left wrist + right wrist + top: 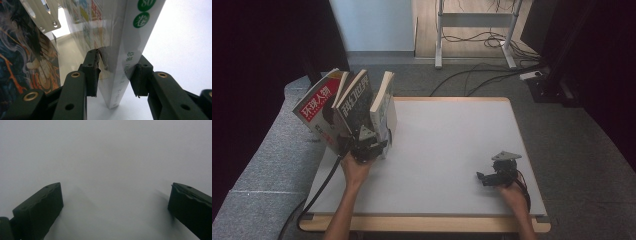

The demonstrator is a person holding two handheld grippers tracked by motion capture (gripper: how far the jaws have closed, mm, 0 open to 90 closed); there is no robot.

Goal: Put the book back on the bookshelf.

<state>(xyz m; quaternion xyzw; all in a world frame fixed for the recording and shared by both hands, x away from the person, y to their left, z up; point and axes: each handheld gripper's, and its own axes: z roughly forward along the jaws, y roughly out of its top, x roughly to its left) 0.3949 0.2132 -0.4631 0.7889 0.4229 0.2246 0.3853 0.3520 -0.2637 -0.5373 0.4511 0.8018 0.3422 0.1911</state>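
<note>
Three books lean together at the table's left edge: a red-and-white magazine [314,106], a dark-covered book [355,101] and a thick white-spined book [384,102]. My left gripper [365,142] is shut on the white-spined book [126,47], one jaw on its cover and one on its back, near the bottom of the spine. The dark illustrated cover [23,55] stands just left of it in the left gripper view. My right gripper [486,177] rests low over the table at the right, jaws wide open with bare tabletop [110,170] between them.
The grey table [452,145] has a wooden front edge. A metal bookend [41,15] shows behind the books. A grey padded surface [267,165] lies left of the table. Desk legs and cables [492,42] sit on the floor beyond.
</note>
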